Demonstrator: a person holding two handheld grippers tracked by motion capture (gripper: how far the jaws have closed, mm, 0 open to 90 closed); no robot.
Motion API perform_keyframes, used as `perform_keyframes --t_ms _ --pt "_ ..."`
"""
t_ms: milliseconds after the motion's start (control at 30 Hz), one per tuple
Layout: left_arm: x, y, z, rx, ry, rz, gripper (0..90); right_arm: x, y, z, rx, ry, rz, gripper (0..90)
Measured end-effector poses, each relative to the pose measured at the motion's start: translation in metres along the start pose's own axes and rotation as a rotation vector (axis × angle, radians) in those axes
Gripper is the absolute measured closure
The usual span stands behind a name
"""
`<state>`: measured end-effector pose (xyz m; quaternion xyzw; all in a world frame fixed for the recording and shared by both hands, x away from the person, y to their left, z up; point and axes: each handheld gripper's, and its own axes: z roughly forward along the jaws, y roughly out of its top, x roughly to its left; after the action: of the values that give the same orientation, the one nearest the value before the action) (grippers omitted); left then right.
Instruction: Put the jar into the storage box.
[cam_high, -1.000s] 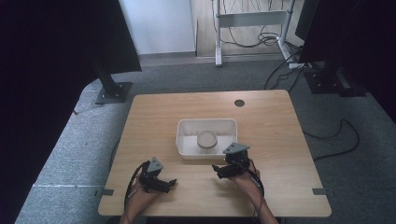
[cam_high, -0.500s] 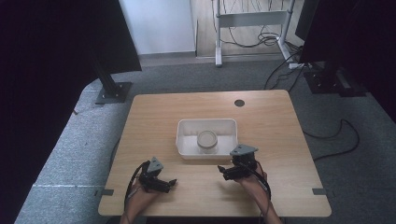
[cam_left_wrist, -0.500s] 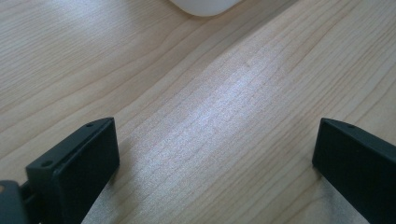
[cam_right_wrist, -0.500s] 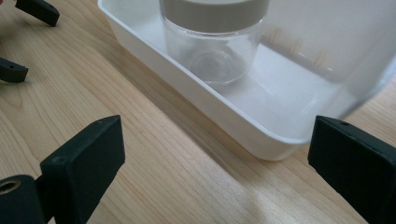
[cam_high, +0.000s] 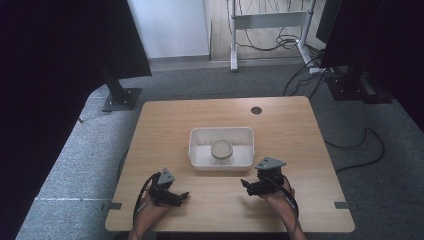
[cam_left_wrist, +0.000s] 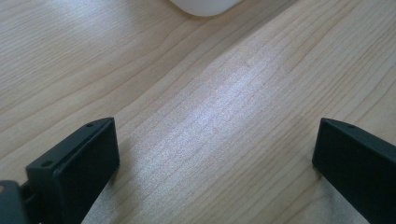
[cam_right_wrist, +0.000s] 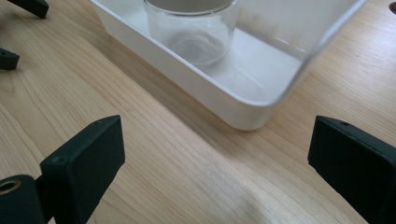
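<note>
A white rectangular tray (cam_high: 221, 166) sits at the middle of the wooden table, and a clear glass jar (cam_high: 221, 149) stands upright inside it. My left gripper (cam_high: 182, 196) rests near the front edge at the left, open, with bare wood between its jaws (cam_left_wrist: 215, 163). My right gripper (cam_high: 246, 186) is at the front right of the tray, open and holding nothing (cam_right_wrist: 215, 163). In the right gripper view the tray's near corner (cam_right_wrist: 233, 109) and the jar (cam_right_wrist: 191, 37) lie just ahead of the jaws. The tray's corner (cam_left_wrist: 205, 5) shows at the top of the left gripper view.
The table (cam_high: 165, 125) has a small round hole (cam_high: 256, 110) at its back right. Black stands (cam_high: 120, 97) and cables (cam_high: 360, 145) are on the grey floor around it. The left gripper's jaw tips (cam_right_wrist: 21, 9) appear at the top left of the right gripper view.
My right gripper has drawn back from the tray, a little to the right and toward the front edge. The left gripper has stayed where it was.
</note>
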<state>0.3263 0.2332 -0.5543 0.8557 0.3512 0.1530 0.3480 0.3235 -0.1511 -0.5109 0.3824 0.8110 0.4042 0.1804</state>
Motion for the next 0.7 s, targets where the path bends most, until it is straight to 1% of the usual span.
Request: perform_keyframes --t_ms 467,700 --pt "0.000 0.000 0.000 0.000 0.002 -0.002 0.3 -0.010 -0.017 -0.017 -0.006 -0.045 0.016 3.4" --pt "0.000 0.000 0.000 0.000 0.002 -0.002 0.3 -0.016 -0.031 -0.027 -0.005 -0.063 0.038 3.4"
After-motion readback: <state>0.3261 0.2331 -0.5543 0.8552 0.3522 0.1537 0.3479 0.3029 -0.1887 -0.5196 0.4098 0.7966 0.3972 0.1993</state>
